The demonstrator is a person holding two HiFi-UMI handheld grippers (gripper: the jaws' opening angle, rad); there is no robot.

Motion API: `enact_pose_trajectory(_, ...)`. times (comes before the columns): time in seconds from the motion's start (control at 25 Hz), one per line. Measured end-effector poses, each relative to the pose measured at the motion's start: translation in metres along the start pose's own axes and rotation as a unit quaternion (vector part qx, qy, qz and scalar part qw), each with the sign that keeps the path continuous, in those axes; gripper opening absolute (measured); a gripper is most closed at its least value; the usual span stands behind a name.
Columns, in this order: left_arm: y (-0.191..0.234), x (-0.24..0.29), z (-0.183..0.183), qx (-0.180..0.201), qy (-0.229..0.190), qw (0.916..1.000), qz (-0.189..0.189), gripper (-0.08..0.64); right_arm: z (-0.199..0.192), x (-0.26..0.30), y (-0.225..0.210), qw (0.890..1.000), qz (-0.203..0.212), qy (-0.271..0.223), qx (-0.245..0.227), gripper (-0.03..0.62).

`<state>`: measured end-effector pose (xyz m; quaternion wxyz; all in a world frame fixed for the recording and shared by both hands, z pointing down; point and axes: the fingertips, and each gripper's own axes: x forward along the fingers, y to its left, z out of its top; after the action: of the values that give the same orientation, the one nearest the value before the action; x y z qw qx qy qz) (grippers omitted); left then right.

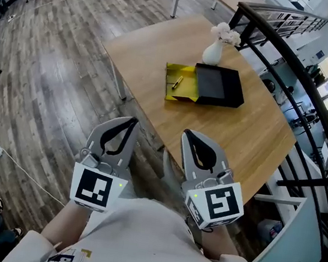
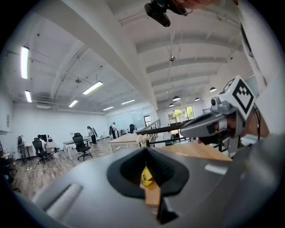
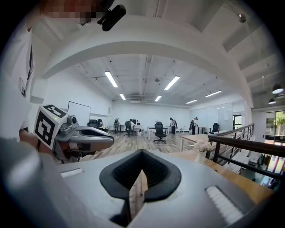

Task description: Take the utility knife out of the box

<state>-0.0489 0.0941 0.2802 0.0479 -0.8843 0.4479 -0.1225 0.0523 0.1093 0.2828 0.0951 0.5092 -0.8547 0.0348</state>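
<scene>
Both claws are closed, tips together on nothing. The left claw point(image 1: 130, 121) and right claw point(image 1: 189, 134) are held side by side at the near edge of the counter point(image 1: 242, 132). Well ahead at 12 o'clock, the utility knife point(image 1: 177, 82) lies flat inside the open yellow box point(image 1: 185, 93). Its long axis runs from 7 to 1 o'clock, blade end too small to tell. A black tray point(image 1: 219, 85) touches the box at 3 o'clock.

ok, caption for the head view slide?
Left hand-held gripper and right hand-held gripper, both shut, near the table; utility knife lies in the open box.
</scene>
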Motion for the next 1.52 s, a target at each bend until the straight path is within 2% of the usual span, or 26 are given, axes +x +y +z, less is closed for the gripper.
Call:
enact_pose_trajectory(0.32, 0.067, 0.055, 0.003, -0.004, -0.008, 0.9992, -0.039, 0.002, 0.016, 0.071, -0.016, 0.999, -0.041, 0.017, -0.001, 0.001)
enact_pose_trajectory(0.64, 0.132, 0.111, -0.003, 0.013, -0.022, 0.9938, -0.108, 0.002, 0.033, 0.146, -0.027, 0.993, -0.110, 0.028, 0.008, 0.002)
enact_pose_trajectory(0.8, 0.155, 0.133, -0.004, 0.013, -0.024, 0.9903, -0.136, 0.002, 0.044, 0.174, -0.030, 0.991, -0.129, 0.017, 0.013, 0.001)
enact_pose_trajectory(1.2, 0.192, 0.187, -0.002, 0.013, -0.030, 0.9812, -0.190, 0.002, 0.059, 0.222, -0.059, 0.981, -0.191, 0.023, 0.012, 0.002)
enact_pose_trajectory(1.36, 0.199, 0.208, 0.003, 0.023, -0.039, 0.9791, -0.198, 0.002, 0.065, 0.231, -0.079, 0.977, -0.212, 0.023, 0.009, 0.002)
enact_pose_trajectory(1.52, 0.201, 0.225, 0.008, 0.020, -0.040, 0.9793, -0.198, 0.002, 0.064, 0.238, -0.094, 0.976, -0.216, 0.024, 0.016, 0.002)
